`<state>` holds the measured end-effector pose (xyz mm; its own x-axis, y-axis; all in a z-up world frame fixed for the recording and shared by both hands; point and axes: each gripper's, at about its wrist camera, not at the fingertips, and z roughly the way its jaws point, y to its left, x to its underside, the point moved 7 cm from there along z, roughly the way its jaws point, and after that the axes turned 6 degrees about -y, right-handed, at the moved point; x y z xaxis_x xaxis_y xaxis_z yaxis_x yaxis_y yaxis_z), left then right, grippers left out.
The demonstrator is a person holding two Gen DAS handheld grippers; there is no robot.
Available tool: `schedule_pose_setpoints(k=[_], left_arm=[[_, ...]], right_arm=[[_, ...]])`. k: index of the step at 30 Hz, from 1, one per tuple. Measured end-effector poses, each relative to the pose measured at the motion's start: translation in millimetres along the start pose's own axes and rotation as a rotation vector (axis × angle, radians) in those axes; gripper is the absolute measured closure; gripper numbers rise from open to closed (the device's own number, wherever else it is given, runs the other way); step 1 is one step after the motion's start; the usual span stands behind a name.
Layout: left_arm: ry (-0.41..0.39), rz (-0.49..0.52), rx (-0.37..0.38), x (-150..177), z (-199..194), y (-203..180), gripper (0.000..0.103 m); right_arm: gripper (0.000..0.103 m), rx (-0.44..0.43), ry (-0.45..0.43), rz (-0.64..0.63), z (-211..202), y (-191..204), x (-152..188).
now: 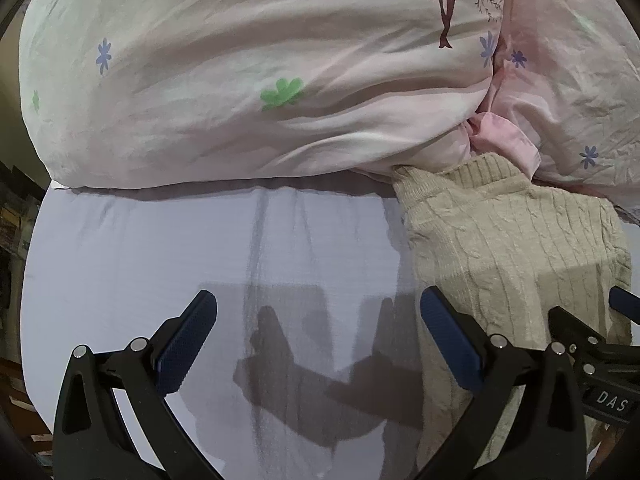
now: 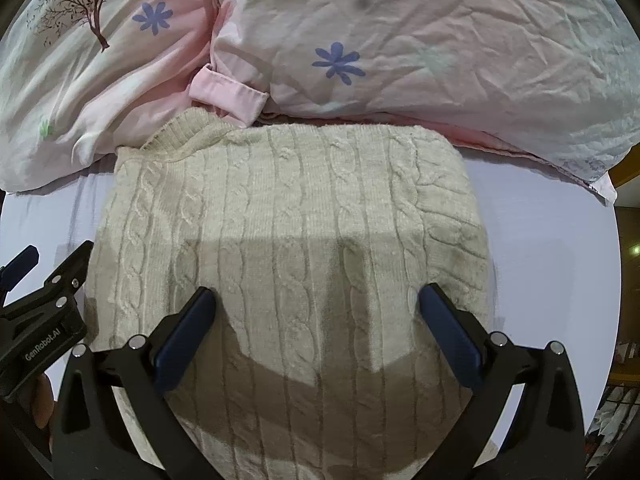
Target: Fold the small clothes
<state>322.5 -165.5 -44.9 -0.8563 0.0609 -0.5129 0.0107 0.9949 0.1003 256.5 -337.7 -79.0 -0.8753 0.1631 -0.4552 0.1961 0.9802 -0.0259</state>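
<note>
Sweater (image 1: 500,248): left wrist view, cream cable-knit, ahead-right of left gripper (image 1: 318,340), on sheet (image 1: 140,248)
Left gripper: released, jaws wide over bare sheet
Duvet (image 1: 240,80): beyond, floral
Sweater, right wrist view: folded, directly under right gripper (image 2: 318,336)
Right gripper: released, jaws wide, holding nothing

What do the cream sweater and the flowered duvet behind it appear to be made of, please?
The sweater looks like a thick, soft knit, wool or acrylic: raised cable ribs, fuzzy matte surface, ribbed collar. The duvet looks like thin, smooth woven cloth, likely cotton or a blend: fine crisp creases, printed flowers, faint sheen.
</note>
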Motion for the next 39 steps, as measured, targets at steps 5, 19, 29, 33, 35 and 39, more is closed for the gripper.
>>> schedule_pose_setpoints(k=[5, 19, 29, 33, 35, 39], left_arm=[[-0.005, -0.016, 0.008, -1, -6, 5, 0.001], [-0.003, 0.001, -0.002, 2, -20, 4, 0.001], [-0.014, 0.017, -0.009, 3, -26, -5, 0.001], [-0.010, 0.009, -0.006, 2, -27, -6, 0.001], [-0.009, 0.008, -0.003, 1, -24, -6, 0.001], [-0.018, 0.002, 0.004, 2, -17, -1, 0.001]], right_arm=[[0.002, 0.004, -0.002, 0.002, 0, -2, -1], [0.002, 0.002, -0.027, -0.009, -2, 0, 3], [0.002, -0.007, -0.019, -0.030, -1, 1, 5], [0.002, -0.006, -0.006, -0.034, -1, 2, 4], [0.002, -0.006, 0.000, -0.034, -1, 2, 3], [0.002, -0.007, 0.002, -0.040, -1, 2, 3]])
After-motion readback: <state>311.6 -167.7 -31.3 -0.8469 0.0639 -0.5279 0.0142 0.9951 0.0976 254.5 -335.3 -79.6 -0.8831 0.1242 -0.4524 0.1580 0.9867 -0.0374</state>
